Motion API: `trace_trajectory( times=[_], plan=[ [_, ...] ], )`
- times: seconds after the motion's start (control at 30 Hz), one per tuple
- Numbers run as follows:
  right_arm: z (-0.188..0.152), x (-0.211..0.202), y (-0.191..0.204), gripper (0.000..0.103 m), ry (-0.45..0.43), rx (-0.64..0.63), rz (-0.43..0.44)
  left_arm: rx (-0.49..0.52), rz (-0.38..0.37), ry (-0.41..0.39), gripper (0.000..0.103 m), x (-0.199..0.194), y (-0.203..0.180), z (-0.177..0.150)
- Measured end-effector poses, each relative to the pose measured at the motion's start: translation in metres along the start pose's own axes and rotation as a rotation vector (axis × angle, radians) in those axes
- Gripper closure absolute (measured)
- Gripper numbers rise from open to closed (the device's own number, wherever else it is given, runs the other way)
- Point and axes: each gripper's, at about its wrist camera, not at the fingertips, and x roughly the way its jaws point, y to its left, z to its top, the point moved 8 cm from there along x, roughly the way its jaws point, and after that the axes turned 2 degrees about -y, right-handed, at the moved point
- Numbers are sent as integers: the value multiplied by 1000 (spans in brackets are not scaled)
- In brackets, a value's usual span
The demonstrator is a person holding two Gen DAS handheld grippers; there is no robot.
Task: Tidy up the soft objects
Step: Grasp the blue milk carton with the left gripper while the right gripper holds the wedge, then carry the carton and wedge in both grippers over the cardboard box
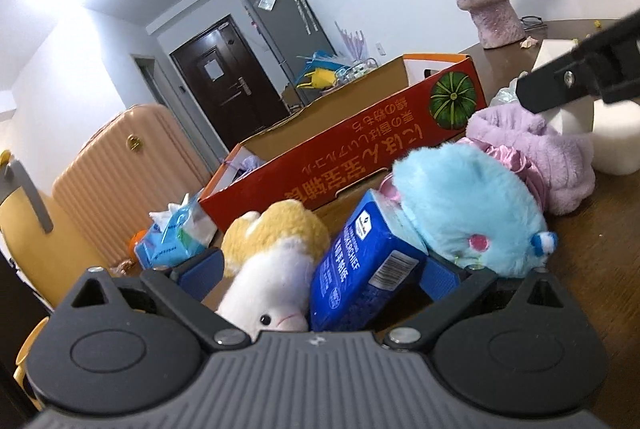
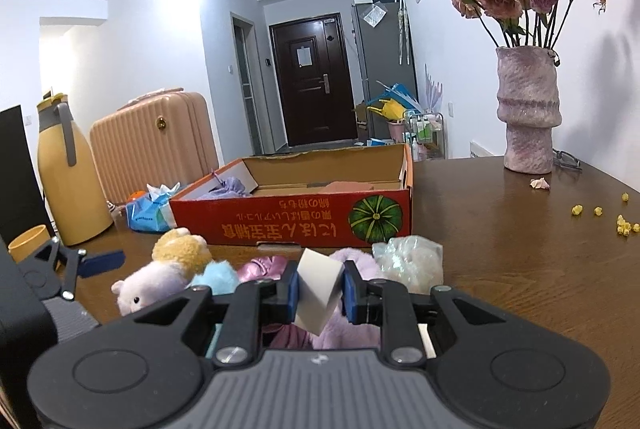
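My left gripper (image 1: 320,271) is open wide over a pile of soft things on the brown table (image 2: 500,249). A tan and white plush animal (image 1: 272,253) and a dark blue tissue pack (image 1: 360,269) lie between its blue pads. Just beyond are a light blue plush (image 1: 468,205), a pink satin scrunchie (image 1: 516,161) and a lilac fluffy piece (image 1: 540,149). My right gripper (image 2: 320,291) is shut on a white foam block (image 2: 316,273), held above the pile. The red cardboard box (image 2: 296,217) stands open behind, with a lilac cloth (image 2: 226,189) inside.
A pink vase (image 2: 528,109) with dried roses stands at the table's back right, glasses and yellow crumbs (image 2: 622,225) near it. A yellow jug (image 2: 68,177), a small cup (image 2: 28,241) and a light blue tissue pack (image 2: 150,213) sit left of the box. A crumpled clear bag (image 2: 412,261) lies by the pile.
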Motion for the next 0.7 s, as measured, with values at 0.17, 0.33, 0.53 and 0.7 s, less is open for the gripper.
trace_trajectory(
  times=[0.17,0.33,0.53,0.7],
  plan=[
    [-4,3,0,82,13,-5,-14,-11,-65,-19,68,-1,-2,0],
    [-6,4,-3,81,13,-7,-36,-65,-85,-13,78,-1,7,2],
    [-6,3,-4,81,8,-13,-50,-147,-93,-14,79,-3,22,3],
    [-5,3,-4,81,2,-22,-58,-178,-97,-48,79,-12,29,8]
  ],
)
